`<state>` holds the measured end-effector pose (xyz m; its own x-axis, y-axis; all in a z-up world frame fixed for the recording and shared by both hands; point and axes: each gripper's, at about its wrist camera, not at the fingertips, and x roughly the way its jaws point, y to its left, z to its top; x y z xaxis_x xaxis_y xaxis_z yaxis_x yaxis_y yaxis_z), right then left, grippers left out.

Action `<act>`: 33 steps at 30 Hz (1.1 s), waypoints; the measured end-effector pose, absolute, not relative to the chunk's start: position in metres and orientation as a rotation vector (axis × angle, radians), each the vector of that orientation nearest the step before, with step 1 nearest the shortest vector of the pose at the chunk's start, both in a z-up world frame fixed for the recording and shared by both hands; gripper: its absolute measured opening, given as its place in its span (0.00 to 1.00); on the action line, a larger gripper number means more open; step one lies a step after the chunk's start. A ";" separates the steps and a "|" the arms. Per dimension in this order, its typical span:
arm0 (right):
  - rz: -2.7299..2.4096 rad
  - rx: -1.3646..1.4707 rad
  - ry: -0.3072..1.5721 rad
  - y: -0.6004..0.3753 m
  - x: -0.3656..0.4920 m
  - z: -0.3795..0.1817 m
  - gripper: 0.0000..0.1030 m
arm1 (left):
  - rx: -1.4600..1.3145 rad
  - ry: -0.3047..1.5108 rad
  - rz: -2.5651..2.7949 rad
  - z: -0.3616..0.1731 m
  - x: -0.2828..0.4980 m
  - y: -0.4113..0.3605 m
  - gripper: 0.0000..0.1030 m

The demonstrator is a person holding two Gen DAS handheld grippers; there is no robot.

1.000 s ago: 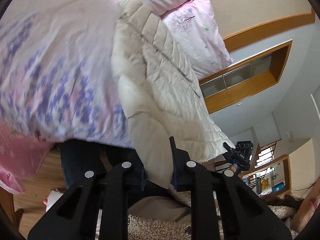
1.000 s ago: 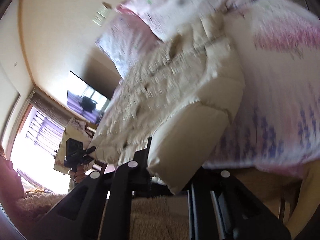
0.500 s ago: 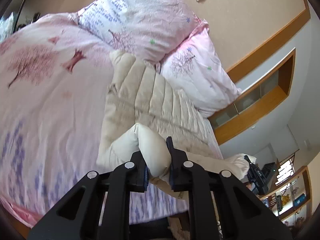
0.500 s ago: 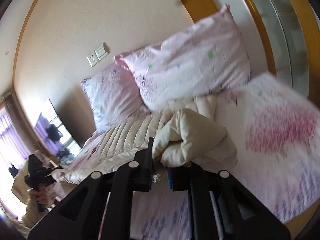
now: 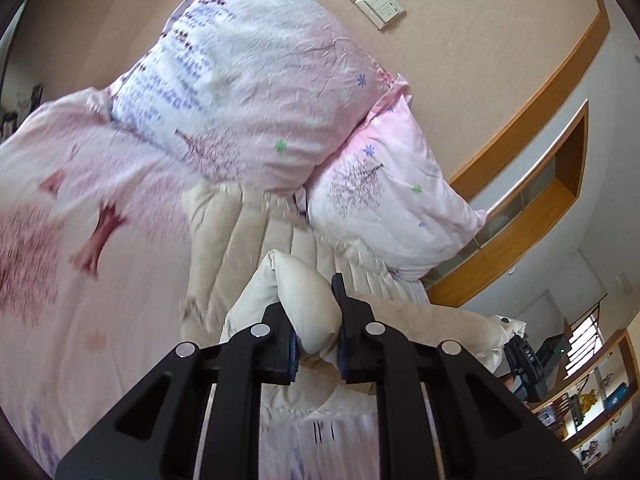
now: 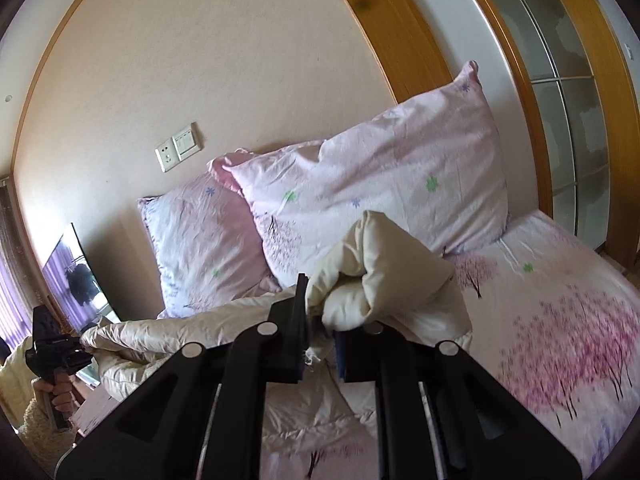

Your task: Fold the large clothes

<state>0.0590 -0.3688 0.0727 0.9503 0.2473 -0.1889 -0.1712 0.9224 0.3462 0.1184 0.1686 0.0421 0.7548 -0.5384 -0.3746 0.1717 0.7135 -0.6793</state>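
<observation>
Since a second ago both cameras have swung up from the foot of the bed (image 5: 72,288) toward its head, and the cream padded coat (image 5: 224,240), which then hung off the bed's edge, now lies along the bedspread with its near hem lifted. On that bed the coat's long axis runs from the two pink pillows (image 5: 260,92) at the far end back toward the person, quilted ribs lengthwise. Its far end touches the pillows; its near end is doubled up and carried over the body of the coat. Each hem corner sits straight ahead of its holder. The left gripper (image 5: 314,334) has its jaws pressed onto a puffy bunch of one corner, with only that wad between them. The right gripper (image 6: 322,322) is likewise clamped on a rolled fold (image 6: 376,276) of the other corner. Neither seems nearer the pillows, so the fold probably proceeds evenly, forward along the coat's length.
</observation>
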 end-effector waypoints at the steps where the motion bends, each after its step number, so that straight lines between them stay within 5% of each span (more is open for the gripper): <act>1: 0.212 0.330 0.228 -0.368 0.070 0.077 0.11 | -0.668 0.597 -0.418 0.044 0.126 0.169 0.13; 11: 0.161 0.342 0.255 -0.362 0.152 0.074 0.11 | -0.689 0.611 -0.358 0.037 0.212 0.173 0.13; 21: 0.015 0.370 0.481 -0.350 0.252 0.024 0.12 | -0.729 0.717 -0.294 -0.014 0.278 0.165 0.13; 24: -0.019 0.403 0.589 -0.350 0.282 0.006 0.20 | -0.763 0.757 -0.285 -0.031 0.291 0.165 0.13; 28: -0.002 0.444 0.649 -0.355 0.295 -0.004 0.50 | -0.822 0.785 -0.297 -0.042 0.296 0.171 0.17; 29: 0.011 0.448 0.641 -0.357 0.292 -0.002 0.60 | -0.827 0.786 -0.303 -0.042 0.295 0.173 0.24; 33: 0.020 0.435 0.529 -0.369 0.268 0.016 0.69 | -0.870 0.751 -0.344 -0.034 0.283 0.184 0.56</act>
